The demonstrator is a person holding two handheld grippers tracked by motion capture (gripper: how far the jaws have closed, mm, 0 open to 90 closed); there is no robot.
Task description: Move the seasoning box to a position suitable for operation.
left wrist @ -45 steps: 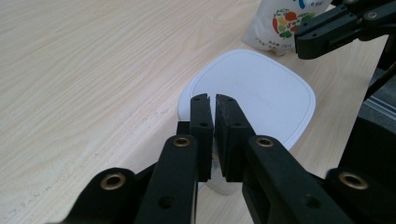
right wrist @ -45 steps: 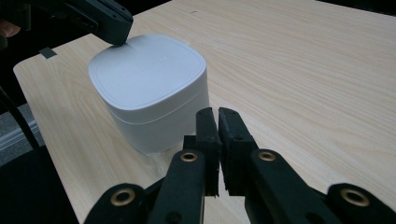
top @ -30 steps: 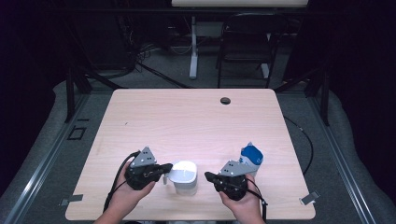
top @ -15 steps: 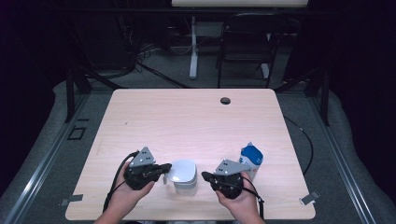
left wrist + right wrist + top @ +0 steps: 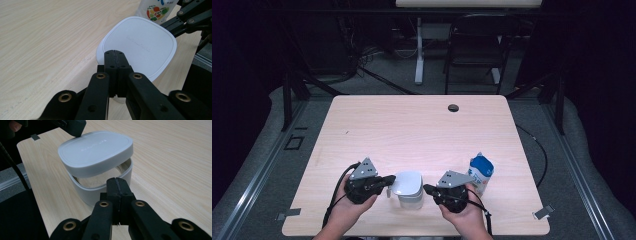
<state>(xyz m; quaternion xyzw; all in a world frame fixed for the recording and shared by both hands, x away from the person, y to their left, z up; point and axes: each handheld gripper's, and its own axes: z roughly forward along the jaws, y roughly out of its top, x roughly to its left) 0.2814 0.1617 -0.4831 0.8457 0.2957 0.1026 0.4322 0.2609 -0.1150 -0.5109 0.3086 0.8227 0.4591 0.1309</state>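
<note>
A white box (image 5: 411, 199) with rounded corners stands near the table's front edge. Its white lid (image 5: 406, 182) sits askew on it, and a gap under the lid (image 5: 96, 148) shows the inside of the box (image 5: 87, 192). My left gripper (image 5: 387, 186) is shut, with its tip (image 5: 113, 52) against the lid's (image 5: 140, 45) left edge. My right gripper (image 5: 427, 189) is shut too, its tip (image 5: 115, 180) at the box's right rim. Nothing sits between either pair of jaws.
A blue and white carton (image 5: 481, 171) printed with fruit (image 5: 155, 8) stands just right of my right hand. A dark round grommet (image 5: 453, 107) sits near the wooden table's (image 5: 412, 130) far edge. A chair (image 5: 472, 50) and a desk leg stand beyond it.
My right gripper has edged a little to the left, closer to the box. The left gripper and the carton have stayed where they were.
</note>
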